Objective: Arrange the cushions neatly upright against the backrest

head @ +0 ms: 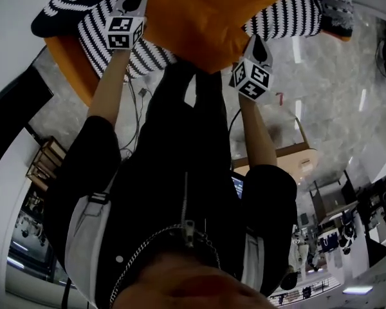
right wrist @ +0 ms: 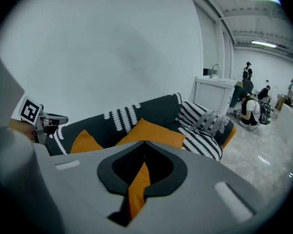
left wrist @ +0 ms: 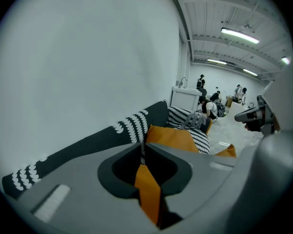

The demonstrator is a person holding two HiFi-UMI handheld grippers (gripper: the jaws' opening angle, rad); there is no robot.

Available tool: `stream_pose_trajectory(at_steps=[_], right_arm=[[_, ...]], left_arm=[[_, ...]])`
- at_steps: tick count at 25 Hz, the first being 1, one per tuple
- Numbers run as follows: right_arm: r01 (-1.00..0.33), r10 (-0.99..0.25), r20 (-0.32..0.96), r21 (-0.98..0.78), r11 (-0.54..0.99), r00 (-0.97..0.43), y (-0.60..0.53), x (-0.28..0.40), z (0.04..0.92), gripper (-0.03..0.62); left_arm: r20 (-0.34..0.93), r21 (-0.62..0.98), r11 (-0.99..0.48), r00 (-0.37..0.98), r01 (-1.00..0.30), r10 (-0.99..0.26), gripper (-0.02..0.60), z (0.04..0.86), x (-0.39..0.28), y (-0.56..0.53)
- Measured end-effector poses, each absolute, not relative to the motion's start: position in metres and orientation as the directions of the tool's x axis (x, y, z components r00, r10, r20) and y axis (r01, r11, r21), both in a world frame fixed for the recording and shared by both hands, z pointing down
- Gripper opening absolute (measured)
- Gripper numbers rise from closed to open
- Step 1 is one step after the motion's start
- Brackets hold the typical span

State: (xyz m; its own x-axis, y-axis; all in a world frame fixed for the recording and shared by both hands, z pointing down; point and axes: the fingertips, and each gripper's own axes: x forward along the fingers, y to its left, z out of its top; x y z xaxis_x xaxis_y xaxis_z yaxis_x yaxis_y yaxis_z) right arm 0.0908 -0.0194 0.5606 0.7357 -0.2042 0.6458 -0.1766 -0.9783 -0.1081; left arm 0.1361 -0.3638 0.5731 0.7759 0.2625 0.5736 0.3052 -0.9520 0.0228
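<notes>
The orange cushion (head: pixel 212 18) sits in the upper middle of the head view, held up between both grippers in front of the sofa (right wrist: pixel 136 112). The left gripper (head: pixel 138 2) pinches the cushion's left edge. In its own view, at lower centre, the jaws are closed tight on a fold of orange fabric. The right gripper (head: pixel 258 44) grips the cushion's lower right corner, its jaws likewise clamped on orange cloth. The dark sofa, patterned in white, runs along a white wall (right wrist: pixel 112 48). Striped cushions (right wrist: pixel 205 130) lie heaped at its right end in the right gripper view.
</notes>
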Motion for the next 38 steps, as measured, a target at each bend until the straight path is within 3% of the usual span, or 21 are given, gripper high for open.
stream_pose_trajectory(at_steps=[2, 8, 11, 15, 20, 23, 25, 26, 29, 34, 38], right_arm=[[-0.129, -0.159, 0.667, -0.094, -0.987, 0.728, -0.009, 0.089, 0.580, 0.014], [-0.020, -0.086, 0.742, -0.098, -0.995, 0.665, 0.024, 0.073, 0.638, 0.165], [0.065, -0.030, 0.782, -0.090, -0.994, 0.622, 0.044, 0.065, 0.672, 0.212], [0.150, 0.020, 0.829, -0.077, -0.986, 0.558, 0.066, 0.054, 0.705, 0.229], [0.209, -0.004, 0.874, -0.120, -0.971, 0.485, 0.076, 0.045, 0.732, 0.232], [0.169, -0.007, 0.880, -0.099, -0.981, 0.475, 0.072, 0.046, 0.734, 0.207], [0.110, -0.016, 0.886, -0.075, -0.991, 0.463, 0.064, 0.046, 0.734, 0.132], [0.090, -0.020, 0.891, -0.068, -0.994, 0.454, 0.061, 0.046, 0.734, 0.080], [0.087, -0.022, 0.899, -0.066, -0.994, 0.437, 0.057, 0.046, 0.733, 0.069], [0.060, -0.031, 0.902, -0.063, -0.996, 0.431, 0.056, 0.042, 0.732, 0.059], [-0.067, -0.079, 0.913, -0.057, -0.996, 0.401, 0.046, 0.039, 0.726, 0.053]], left_arm=[[0.579, -0.009, -0.948, 0.774, 0.320, 0.256, 0.095, 0.584, 0.144, -0.366], [0.633, -0.037, -0.952, 0.745, 0.303, 0.212, 0.247, 0.629, 0.159, -0.377], [0.668, -0.001, -0.956, 0.712, 0.292, 0.217, 0.300, 0.656, 0.169, -0.382], [0.708, 0.017, -0.950, 0.667, 0.312, 0.232, 0.321, 0.677, 0.174, -0.380], [0.762, 0.058, -0.947, 0.599, 0.316, 0.246, 0.321, 0.703, 0.171, -0.377], [0.772, 0.061, -0.950, 0.589, 0.305, 0.238, 0.309, 0.712, 0.167, -0.378], [0.777, 0.075, -0.947, 0.577, 0.312, 0.252, 0.255, 0.713, 0.165, -0.375], [0.782, 0.083, -0.945, 0.567, 0.317, 0.259, 0.191, 0.713, 0.163, -0.374], [0.798, 0.115, -0.943, 0.537, 0.312, 0.275, 0.074, 0.715, 0.158, -0.375], [0.796, 0.123, -0.943, 0.536, 0.310, 0.280, 0.046, 0.705, 0.145, -0.378], [0.784, 0.117, -0.957, 0.567, 0.265, 0.253, 0.040, 0.688, 0.125, -0.386]])
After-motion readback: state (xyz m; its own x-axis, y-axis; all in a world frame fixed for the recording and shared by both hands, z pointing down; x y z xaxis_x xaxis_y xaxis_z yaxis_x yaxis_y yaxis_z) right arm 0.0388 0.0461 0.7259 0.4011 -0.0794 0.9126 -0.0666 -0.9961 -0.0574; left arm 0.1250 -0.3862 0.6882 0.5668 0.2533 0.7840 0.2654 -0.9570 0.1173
